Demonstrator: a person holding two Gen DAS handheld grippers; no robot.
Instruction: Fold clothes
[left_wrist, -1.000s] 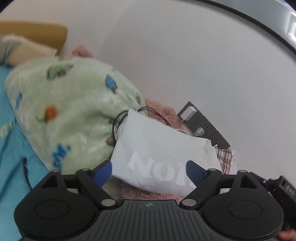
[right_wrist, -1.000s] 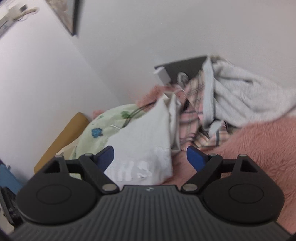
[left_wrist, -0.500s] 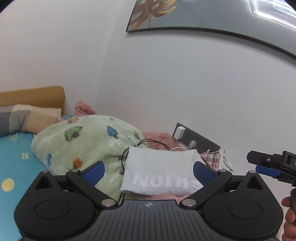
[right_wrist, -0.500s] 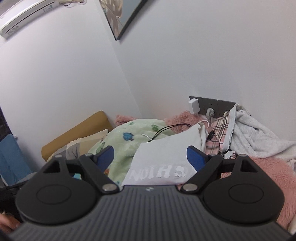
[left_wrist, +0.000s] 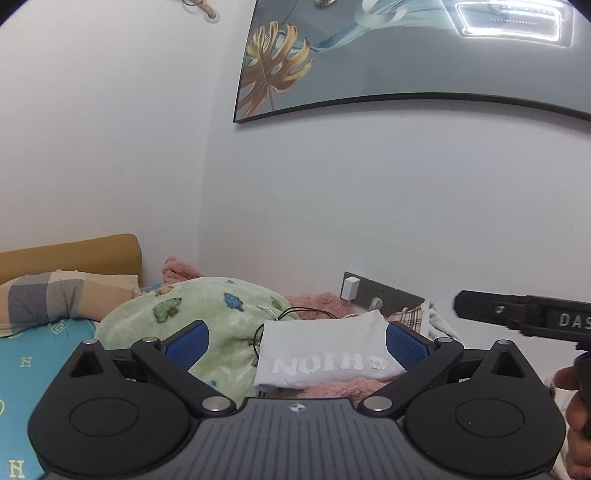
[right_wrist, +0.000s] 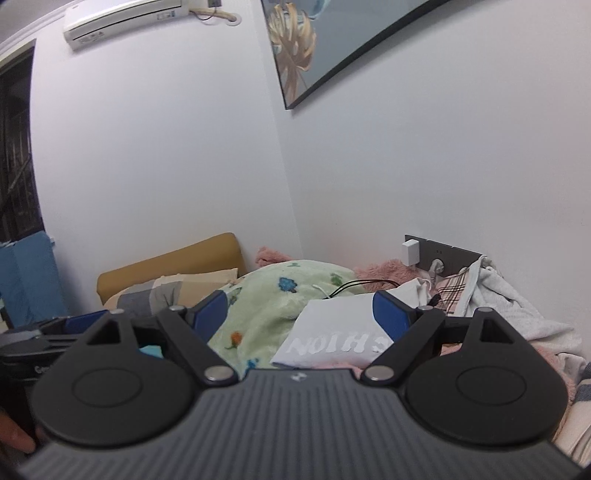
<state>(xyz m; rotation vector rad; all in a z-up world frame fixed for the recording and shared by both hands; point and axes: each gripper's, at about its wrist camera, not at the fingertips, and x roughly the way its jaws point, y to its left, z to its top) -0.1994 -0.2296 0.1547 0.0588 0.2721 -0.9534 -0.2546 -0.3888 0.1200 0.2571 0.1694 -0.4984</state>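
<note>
Folded white shirt (left_wrist: 325, 347) lies on the bed against the wall side, partly over the green blanket (left_wrist: 207, 317); its near edge is hidden behind the gripper bodies. Left gripper (left_wrist: 297, 341) jaws have just been opening, now spread, nothing between them. Right gripper (right_wrist: 301, 314) jaws spread, empty.

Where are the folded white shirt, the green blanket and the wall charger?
Folded white shirt (left_wrist: 325, 347): left wrist view, on its lettered front.
Green blanket (right_wrist: 273, 295): right wrist view, on its top.
Wall charger (right_wrist: 411, 252): right wrist view, on its white body.

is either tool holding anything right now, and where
Nothing is held. The left tool and right tool are both open and empty, apart from the folded white shirt on the bed.
</note>
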